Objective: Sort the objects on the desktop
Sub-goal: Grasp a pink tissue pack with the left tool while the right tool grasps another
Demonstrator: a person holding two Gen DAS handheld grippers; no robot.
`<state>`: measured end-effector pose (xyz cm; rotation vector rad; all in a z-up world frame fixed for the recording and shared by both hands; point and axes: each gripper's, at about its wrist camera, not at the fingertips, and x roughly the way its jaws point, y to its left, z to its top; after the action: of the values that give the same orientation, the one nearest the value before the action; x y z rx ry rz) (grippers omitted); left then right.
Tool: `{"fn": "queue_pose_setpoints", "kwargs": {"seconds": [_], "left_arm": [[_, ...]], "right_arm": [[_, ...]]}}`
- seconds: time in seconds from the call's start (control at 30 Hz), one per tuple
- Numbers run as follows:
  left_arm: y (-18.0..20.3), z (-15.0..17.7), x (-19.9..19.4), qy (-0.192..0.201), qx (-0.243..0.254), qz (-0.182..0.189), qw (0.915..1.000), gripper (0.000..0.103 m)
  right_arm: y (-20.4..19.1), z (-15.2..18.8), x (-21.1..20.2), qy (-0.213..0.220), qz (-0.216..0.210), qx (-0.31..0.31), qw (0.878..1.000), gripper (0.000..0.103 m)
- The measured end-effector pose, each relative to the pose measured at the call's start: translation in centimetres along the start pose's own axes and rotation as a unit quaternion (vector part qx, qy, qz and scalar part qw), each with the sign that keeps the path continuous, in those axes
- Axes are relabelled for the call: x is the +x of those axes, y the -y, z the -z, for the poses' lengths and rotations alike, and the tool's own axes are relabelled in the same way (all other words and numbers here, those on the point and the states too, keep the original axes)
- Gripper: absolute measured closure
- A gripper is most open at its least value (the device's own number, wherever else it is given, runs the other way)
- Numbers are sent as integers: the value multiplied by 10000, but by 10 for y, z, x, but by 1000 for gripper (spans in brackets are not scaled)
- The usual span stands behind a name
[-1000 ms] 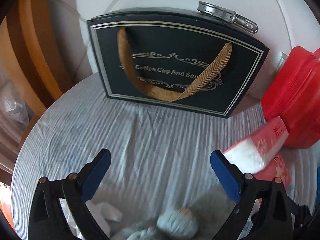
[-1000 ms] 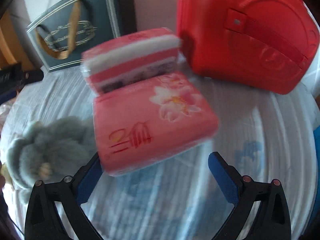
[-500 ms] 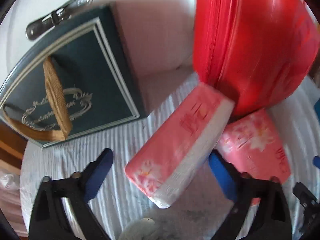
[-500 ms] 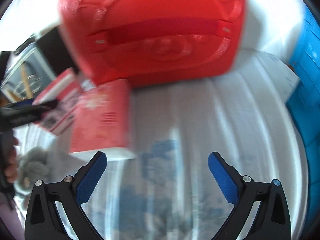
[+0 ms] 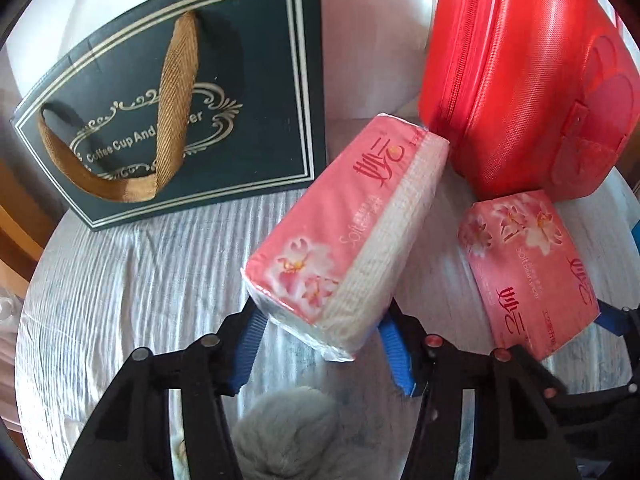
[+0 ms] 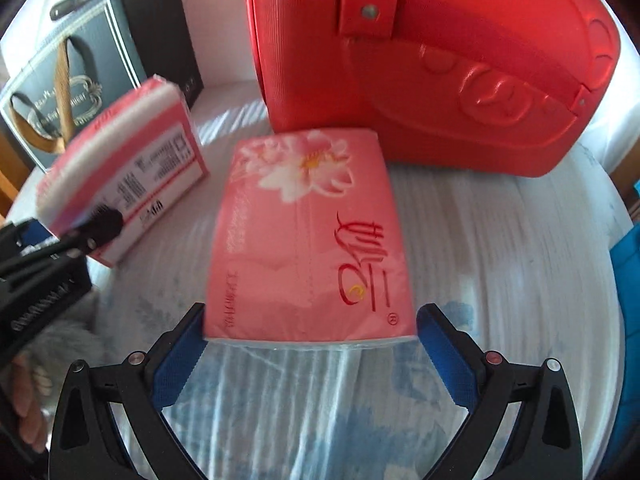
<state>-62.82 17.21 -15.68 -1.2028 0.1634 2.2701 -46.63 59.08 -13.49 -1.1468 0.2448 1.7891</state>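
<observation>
A pink tissue pack (image 5: 344,232) lies tilted on the striped cloth, its far end by the red case. My left gripper (image 5: 320,348) is closing on the pack's near end, and both blue pads (image 5: 248,344) touch its sides. In the right wrist view the same pack (image 6: 120,160) has a left finger against it. A second pink tissue pack (image 6: 308,240) lies flat in front of the red case. My right gripper (image 6: 312,360) stands open astride its near end, with a small gap at each pad.
A red zip case (image 5: 520,80) stands at the back right, and a dark gift bag (image 5: 180,120) with a gold ribbon handle at the back left. A grey plush toy (image 5: 288,432) lies under the left gripper. A blue box (image 6: 628,272) is at the right edge of the round table (image 5: 120,280).
The left gripper swung right from the gift bag to the tilted pack and its jaws narrowed onto it. The right view swung away, then came back over the flat pack.
</observation>
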Motion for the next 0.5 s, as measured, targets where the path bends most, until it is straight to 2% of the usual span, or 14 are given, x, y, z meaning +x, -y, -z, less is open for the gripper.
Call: {"fn": "queue_pose_setpoints", "kwargs": {"seconds": [0.2, 0.23, 0.27, 0.3, 0.5], "left_arm": [[11, -5, 0, 169, 33, 33, 9998, 50], [12, -5, -1, 198, 44, 44, 9998, 52], [14, -4, -3, 213, 38, 26, 9998, 53], [15, -2, -5, 223, 28, 21, 9997, 54], [20, 9, -47, 417, -91, -119, 9990, 56]], "right_arm": [[12, 12, 7, 195, -329, 222, 9990, 0], [14, 13, 5, 250, -372, 259, 9987, 3], [15, 14, 1, 330, -402, 284, 9982, 10], [16, 15, -3, 375, -373, 268, 9982, 12], [16, 25, -37, 556, -443, 146, 9974, 13]]}}
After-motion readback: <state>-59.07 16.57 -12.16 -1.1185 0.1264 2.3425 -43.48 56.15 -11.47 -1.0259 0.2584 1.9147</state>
